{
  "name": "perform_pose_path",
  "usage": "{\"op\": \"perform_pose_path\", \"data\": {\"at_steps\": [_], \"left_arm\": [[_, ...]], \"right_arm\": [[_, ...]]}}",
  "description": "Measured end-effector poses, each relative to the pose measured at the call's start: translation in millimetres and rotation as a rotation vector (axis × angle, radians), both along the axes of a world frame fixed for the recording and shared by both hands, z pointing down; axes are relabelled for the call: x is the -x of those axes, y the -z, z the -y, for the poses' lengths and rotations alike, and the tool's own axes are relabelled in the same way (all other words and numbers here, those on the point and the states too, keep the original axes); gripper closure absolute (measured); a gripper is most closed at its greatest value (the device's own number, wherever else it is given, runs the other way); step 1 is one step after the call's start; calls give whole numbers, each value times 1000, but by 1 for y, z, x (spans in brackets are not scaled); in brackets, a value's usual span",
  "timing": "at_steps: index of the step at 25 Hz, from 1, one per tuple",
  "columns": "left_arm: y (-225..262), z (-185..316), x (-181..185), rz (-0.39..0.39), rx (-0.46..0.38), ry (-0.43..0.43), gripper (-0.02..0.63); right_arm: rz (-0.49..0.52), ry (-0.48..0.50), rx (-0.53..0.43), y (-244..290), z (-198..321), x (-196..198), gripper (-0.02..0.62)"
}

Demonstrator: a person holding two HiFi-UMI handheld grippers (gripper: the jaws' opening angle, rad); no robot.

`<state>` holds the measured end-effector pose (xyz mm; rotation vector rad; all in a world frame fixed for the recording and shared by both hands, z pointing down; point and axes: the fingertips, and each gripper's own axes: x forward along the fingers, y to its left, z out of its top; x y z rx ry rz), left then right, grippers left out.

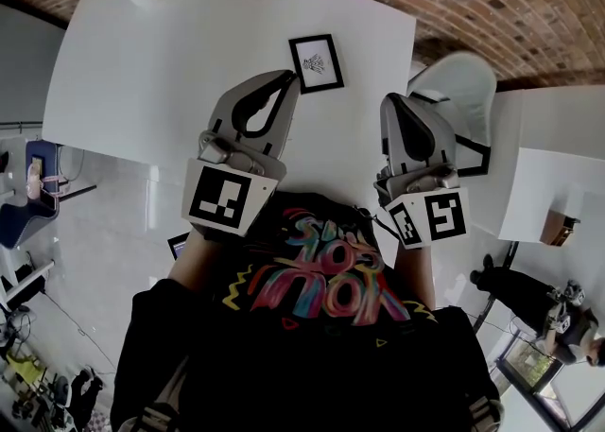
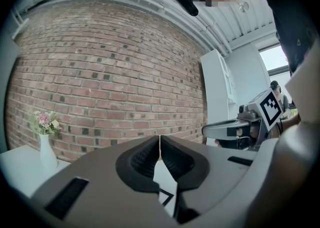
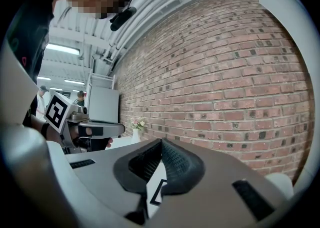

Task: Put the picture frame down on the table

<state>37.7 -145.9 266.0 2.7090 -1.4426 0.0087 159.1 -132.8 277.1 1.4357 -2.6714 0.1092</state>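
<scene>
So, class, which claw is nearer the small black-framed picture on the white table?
Left. Seen from the head view, the left claw ends just beside the black-framed picture, at its lower left; the right claw sits farther off, to its lower right.

Bright, even light; pale glare on the white table point(image 1: 142, 71); sharp focus; heavy fisheye bending; dark corners
</scene>
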Motion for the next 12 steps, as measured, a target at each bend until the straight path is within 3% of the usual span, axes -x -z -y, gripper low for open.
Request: {"op": "perform_pose_path", "data": {"at_steps": [12], "left_arm": [[-7, 5, 5, 11, 12, -16, 578]], "right_arm": [[3, -8, 14, -7, 1, 1, 574]]}}
